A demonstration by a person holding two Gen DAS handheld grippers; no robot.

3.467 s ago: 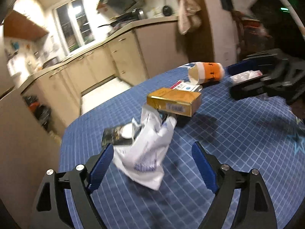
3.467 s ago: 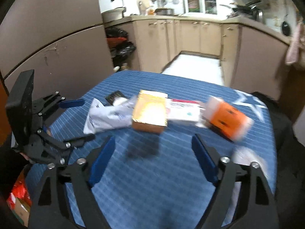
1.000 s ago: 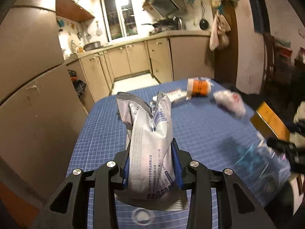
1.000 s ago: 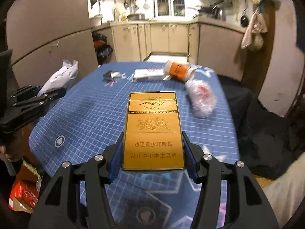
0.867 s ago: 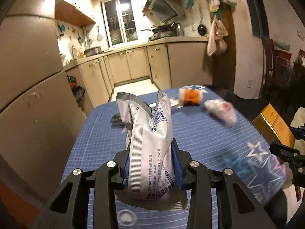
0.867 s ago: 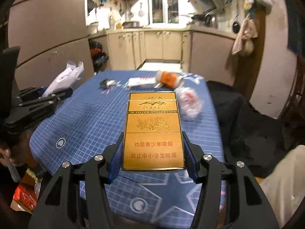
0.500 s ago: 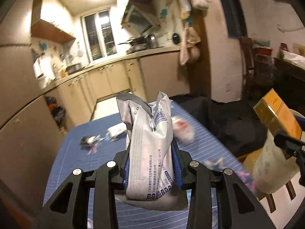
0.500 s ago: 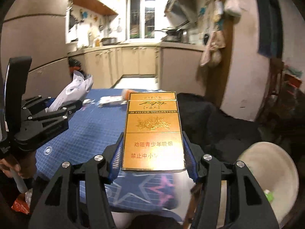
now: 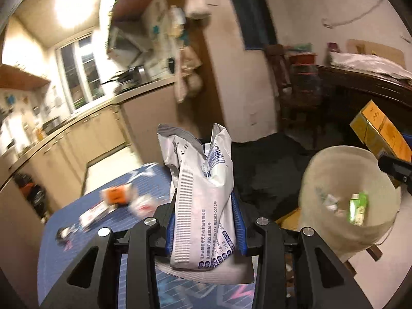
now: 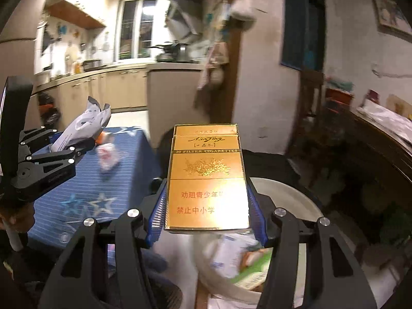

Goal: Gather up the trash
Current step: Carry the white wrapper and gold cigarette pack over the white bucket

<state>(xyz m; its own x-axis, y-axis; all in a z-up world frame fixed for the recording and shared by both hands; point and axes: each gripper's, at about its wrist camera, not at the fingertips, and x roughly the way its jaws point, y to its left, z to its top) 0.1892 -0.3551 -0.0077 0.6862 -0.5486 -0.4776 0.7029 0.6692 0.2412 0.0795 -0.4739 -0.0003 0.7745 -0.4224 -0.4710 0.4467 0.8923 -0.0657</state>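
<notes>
The left gripper is clamped narrowly on an upright grey-white printed pouch bearing a barcode. The right gripper grips a gold cigarette pack reading "20 FILTER CIGARETTES", above a white bin holding litter; other trash lies on the blue table.

The gold cigarette pack carries the most print. A dark band across its front reads "20 FILTER CIGARETTES". Above the band is a script brand name too slanted to make out. Lower down, red Chinese lines begin 劝阻青少年 and 禁止中小学, the rest lost in glare. The silver-white pouch bears a barcode near its top and small blue Chinese print with "3202-0012".
</notes>
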